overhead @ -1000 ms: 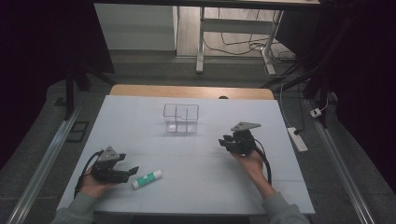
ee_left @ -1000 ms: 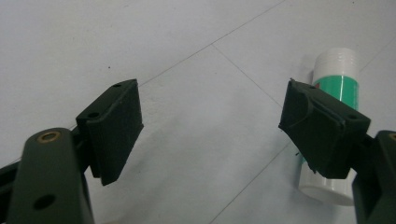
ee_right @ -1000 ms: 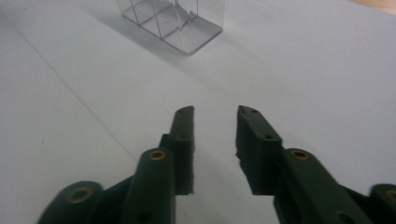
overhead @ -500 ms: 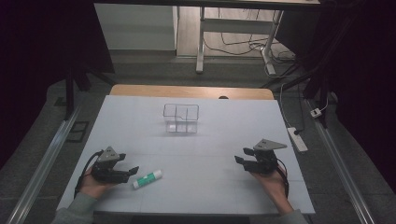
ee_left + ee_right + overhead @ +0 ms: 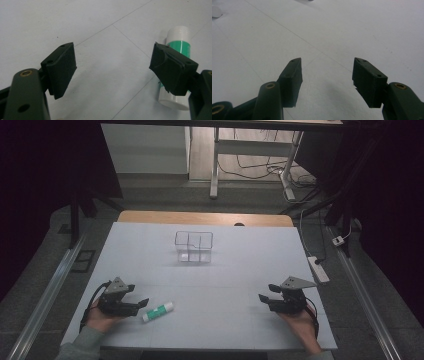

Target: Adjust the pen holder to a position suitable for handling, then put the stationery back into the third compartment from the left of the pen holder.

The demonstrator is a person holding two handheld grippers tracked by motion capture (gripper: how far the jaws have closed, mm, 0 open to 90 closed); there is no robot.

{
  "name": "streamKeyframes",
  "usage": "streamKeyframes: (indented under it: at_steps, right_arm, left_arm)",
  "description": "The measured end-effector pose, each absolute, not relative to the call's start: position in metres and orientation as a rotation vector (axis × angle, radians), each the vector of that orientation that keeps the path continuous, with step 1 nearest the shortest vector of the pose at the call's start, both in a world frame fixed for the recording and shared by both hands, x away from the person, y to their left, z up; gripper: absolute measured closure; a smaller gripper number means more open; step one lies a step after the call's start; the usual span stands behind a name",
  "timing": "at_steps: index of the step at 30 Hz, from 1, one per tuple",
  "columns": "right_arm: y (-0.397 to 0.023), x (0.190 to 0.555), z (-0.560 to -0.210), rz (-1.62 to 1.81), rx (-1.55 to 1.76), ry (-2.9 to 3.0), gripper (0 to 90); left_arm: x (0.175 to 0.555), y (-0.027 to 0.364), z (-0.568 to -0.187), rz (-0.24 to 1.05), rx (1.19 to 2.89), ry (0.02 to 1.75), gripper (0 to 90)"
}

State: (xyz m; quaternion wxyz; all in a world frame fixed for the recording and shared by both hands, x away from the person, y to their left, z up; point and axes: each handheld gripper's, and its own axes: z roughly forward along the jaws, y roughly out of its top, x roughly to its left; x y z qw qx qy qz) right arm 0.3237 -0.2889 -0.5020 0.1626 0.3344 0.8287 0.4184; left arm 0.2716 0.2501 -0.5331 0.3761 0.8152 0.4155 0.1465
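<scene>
Pale grey and matte, the worktop [image 5: 225,285] spreads like a smooth sheet, crossed by faint seam lines, with a strip of bare wood along its far edge. From the high view, a clear box [image 5: 194,247] with thin walls and inner dividers stands upright toward the far middle, well apart from both hands. Near the front left lies a glue stick [image 5: 158,311], a short white cylinder with a green band, flat on its side just beside the left gripper [image 5: 139,302]. That gripper is black and angular, topped by a grey three-cornered plate, its fingers apart and pointing toward the stick without touching it. At the front right the right gripper [image 5: 264,299] rests low in the person's hand, a dark cable looping behind it; its fingers have just been opening, with nothing between them.

In the left gripper view, the two blunt, blocky black fingers [image 5: 61,68] stand wide apart over bare worktop. The glue stick [image 5: 178,41] lies just behind the right-hand finger, its ribbed white end pointing away, its glossy green label partly hidden.

In the right gripper view, the fingers [image 5: 292,80] are spread, flat-faced and wedge-tipped, brass rivets showing at their hinges, with plain worktop between them.
</scene>
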Motion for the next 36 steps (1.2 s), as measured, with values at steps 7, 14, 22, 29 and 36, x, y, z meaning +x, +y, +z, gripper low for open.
streamKeyframes:
  at_steps: [7, 14, 22, 29, 36]
  right_arm:
    - [-0.284, 0.324, -0.503, 1.188, 0.926, 2.387, 38.9]
    - [-0.282, 0.324, -0.503, 1.175, 0.922, 2.405, 38.5]
    - [-0.283, 0.325, -0.503, 1.174, 0.910, 2.409, 38.5]
    - [-0.282, 0.325, -0.502, 1.167, 0.907, 2.416, 38.4]
    - [-0.282, 0.325, -0.503, 1.152, 0.920, 2.421, 38.2]
  left_arm:
    - [0.270, 0.249, -0.532, 0.377, 2.089, 1.056, 20.8]
    - [0.269, 0.245, -0.524, 0.419, 2.106, 1.029, 21.5]
    - [0.280, 0.222, -0.500, 0.379, 2.190, 0.905, 21.5]
    - [0.288, 0.207, -0.492, 0.315, 2.259, 0.852, 21.7]
    - [0.295, 0.189, -0.486, 0.274, 2.325, 0.800, 22.0]
